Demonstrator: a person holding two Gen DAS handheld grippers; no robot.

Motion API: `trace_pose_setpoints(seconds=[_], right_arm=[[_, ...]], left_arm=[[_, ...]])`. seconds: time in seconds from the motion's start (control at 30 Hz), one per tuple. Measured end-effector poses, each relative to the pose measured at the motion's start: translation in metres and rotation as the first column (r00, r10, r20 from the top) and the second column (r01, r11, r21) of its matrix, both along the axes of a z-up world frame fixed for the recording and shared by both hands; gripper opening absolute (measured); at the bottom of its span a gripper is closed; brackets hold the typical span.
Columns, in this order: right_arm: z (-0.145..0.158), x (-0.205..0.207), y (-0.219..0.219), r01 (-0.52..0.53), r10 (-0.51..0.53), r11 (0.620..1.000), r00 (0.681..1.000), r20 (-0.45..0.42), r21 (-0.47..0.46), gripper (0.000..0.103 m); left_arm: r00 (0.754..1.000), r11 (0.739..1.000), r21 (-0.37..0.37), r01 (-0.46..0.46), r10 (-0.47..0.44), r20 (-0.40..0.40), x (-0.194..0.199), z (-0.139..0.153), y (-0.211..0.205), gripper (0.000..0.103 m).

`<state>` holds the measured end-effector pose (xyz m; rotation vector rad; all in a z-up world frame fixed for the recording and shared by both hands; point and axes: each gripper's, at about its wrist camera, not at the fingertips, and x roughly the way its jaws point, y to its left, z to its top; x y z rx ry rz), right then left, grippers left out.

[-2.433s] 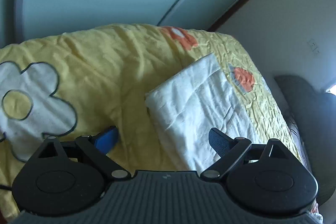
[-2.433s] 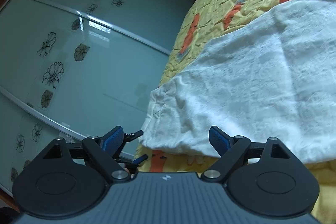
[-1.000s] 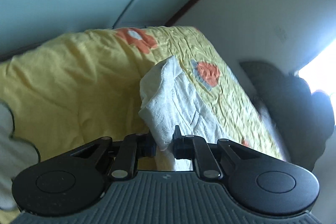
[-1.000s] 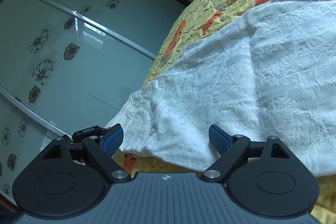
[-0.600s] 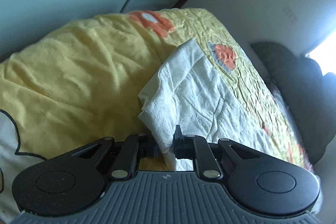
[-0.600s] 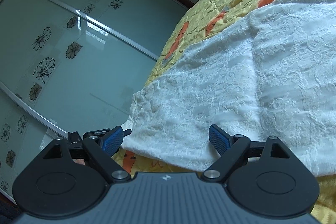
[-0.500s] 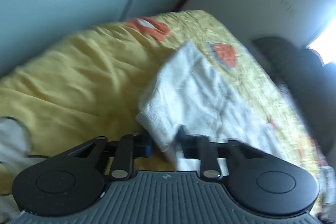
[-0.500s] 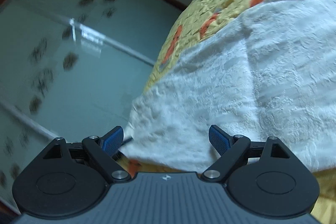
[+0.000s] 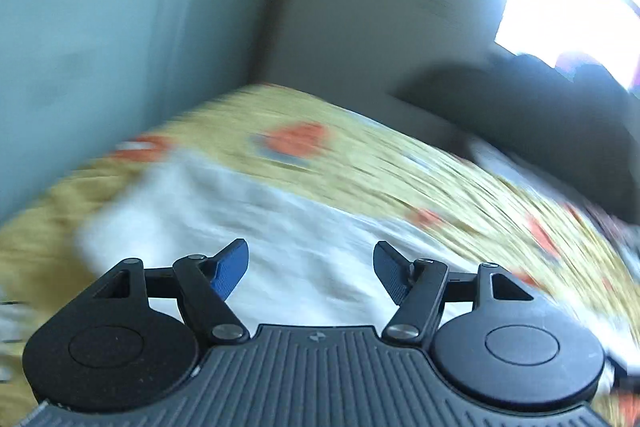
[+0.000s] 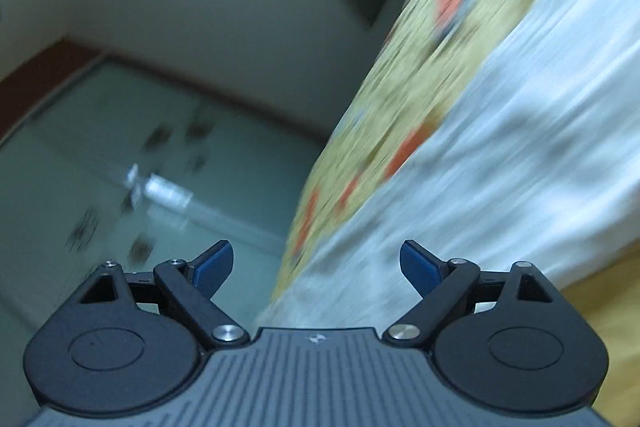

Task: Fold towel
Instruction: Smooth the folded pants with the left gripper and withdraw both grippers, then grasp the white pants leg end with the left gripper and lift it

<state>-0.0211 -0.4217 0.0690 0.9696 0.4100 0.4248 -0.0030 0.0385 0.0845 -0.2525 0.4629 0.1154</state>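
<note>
White towel on yellow bedspread w/ orange motifs, glass wardrobe doors behind; both grippers' fingers spread, left opening.

Open air was seen above the yellow bedspread, with the white towel lying low on it and raising no barrier. Passage beyond the bed's far edge was closed off by the glass wardrobe doors and the pale wall. A dark bulky shape, too blurred to be identified, was seen at the bed's far right
</note>
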Motion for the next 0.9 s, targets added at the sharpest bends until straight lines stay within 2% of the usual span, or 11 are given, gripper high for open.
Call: trace_pose_setpoints(seconds=[0.1,0.2,0.23,0.27,0.37,0.43,0.47,0.53,0.63,0.7,0.9], right_arm=[[-0.001,-0.015,-0.048,0.14,-0.14,0.989,0.99,0.006,0.041,0.092],[-0.011,-0.019,-0.077,0.26,-0.258,0.966,0.963,-0.078,0.005,0.099],[-0.014,-0.019,-0.085,0.256,-0.255,0.967,0.964,-0.081,0.006,0.091],[-0.015,-0.02,-0.089,0.241,-0.238,0.97,0.968,-0.076,0.042,0.092],[-0.007,-0.041,-0.106,0.276,-0.277,0.955,0.961,-0.012,0.106,0.093],[-0.002,-0.059,-0.118,0.34,-0.344,0.932,0.939,0.012,0.123,0.098],[-0.002,-0.064,-0.124,0.369,-0.37,0.923,0.929,-0.013,0.112,0.1],[0.002,-0.064,-0.136,0.406,-0.4,0.913,0.91,-0.107,0.036,0.1],[0.007,-0.055,-0.138,0.415,-0.438,0.898,0.87,-0.224,-0.145,0.099],[0.011,-0.047,-0.132,0.393,-0.439,0.892,0.869,-0.227,-0.221,0.099],[0.015,-0.019,-0.121,0.381,-0.435,0.885,0.881,-0.185,-0.267,0.101]], left_arm=[[0.983,0.983,0.025,0.183,-0.182,-0.029,0.027,-0.025,-0.053,0.071],[0.946,0.951,0.049,0.304,-0.296,-0.135,0.054,-0.053,-0.094,0.071],[0.928,0.941,0.049,0.333,-0.319,-0.191,0.06,-0.063,-0.103,0.071],[0.914,0.939,0.04,0.342,-0.323,-0.245,0.064,-0.074,-0.11,0.071],[0.917,0.927,0.119,0.356,-0.323,-0.234,0.06,-0.088,-0.12,0.078],[0.916,0.926,0.116,0.36,-0.327,-0.233,0.06,-0.09,-0.115,0.081],[0.916,0.927,0.108,0.359,-0.327,-0.232,0.061,-0.09,-0.117,0.082],[0.916,0.929,0.103,0.356,-0.325,-0.235,0.062,-0.088,-0.119,0.083],[0.923,0.934,0.119,0.337,-0.303,-0.238,0.062,-0.087,-0.125,0.085],[0.925,0.938,0.122,0.324,-0.288,-0.246,0.064,-0.086,-0.131,0.086],[0.918,0.943,0.073,0.324,-0.295,-0.266,0.071,-0.08,-0.141,0.086]])
